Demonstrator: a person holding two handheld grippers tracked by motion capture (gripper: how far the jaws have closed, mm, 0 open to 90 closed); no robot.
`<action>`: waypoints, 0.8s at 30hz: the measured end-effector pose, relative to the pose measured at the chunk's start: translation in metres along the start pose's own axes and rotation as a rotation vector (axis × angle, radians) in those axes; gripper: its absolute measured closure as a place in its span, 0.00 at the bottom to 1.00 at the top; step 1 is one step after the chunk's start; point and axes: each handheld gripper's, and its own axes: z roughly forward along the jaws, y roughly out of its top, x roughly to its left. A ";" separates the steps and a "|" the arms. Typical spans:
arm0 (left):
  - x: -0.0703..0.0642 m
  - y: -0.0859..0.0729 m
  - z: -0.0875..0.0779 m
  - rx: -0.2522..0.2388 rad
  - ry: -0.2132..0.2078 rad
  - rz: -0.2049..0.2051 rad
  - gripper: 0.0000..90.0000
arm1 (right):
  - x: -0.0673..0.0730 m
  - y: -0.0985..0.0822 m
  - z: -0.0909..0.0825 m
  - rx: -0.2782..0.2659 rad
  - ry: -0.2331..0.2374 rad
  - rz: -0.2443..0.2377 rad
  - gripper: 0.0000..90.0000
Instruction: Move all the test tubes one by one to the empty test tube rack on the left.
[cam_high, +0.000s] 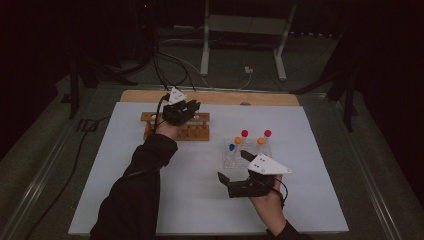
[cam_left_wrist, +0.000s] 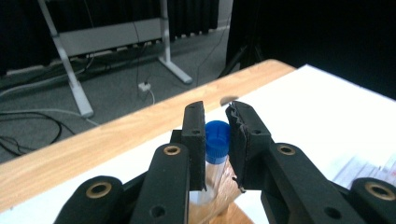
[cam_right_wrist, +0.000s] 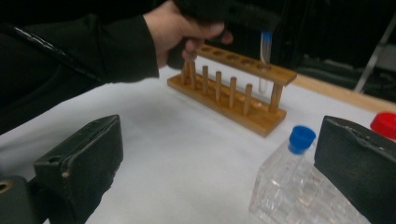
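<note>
**Blue-capped tube held at the wooden rack**

Nearest the high camera, the right gripper (cam_high: 231, 183) hovers low over the white mat (cam_high: 150, 175) near the front edge, its jaws spread wide with nothing between them. In the right gripper view its two black pads (cam_right_wrist: 84, 158) frame the scene, well apart. Just beyond it stands a clear plastic rack (cam_high: 245, 156) holding tubes with coloured caps: a blue cap (cam_high: 232, 147), two orange caps (cam_high: 238, 140) and two red caps (cam_high: 244, 133).

Farther back and to the left, the left gripper (cam_high: 192, 106) sits over the right end of the wooden test-tube rack (cam_high: 192, 131). In the left gripper view its jaws stand narrow, one on each side of a blue-capped tube (cam_left_wrist: 217, 140); whether both pads actually press the cap cannot be told for certain, though they sit right against it. The right gripper view shows the tube (cam_right_wrist: 265, 60) upright, its lower part passing through an end hole of the rack (cam_right_wrist: 233, 93), with the left hand (cam_right_wrist: 180, 30) above.

The table's bare wooden edge (cam_high: 220, 97) runs behind the mat.
</note>
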 end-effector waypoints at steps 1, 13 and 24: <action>0.000 -0.001 0.000 0.003 -0.001 -0.001 0.87 | 0.001 0.000 0.000 -0.006 0.005 -0.006 0.01; -0.002 -0.011 0.011 0.096 0.012 0.032 0.87 | 0.000 0.001 0.000 -0.025 0.048 -0.043 0.01; -0.001 -0.007 0.011 0.122 0.005 0.027 0.85 | -0.005 0.005 -0.002 0.000 0.023 -0.008 0.01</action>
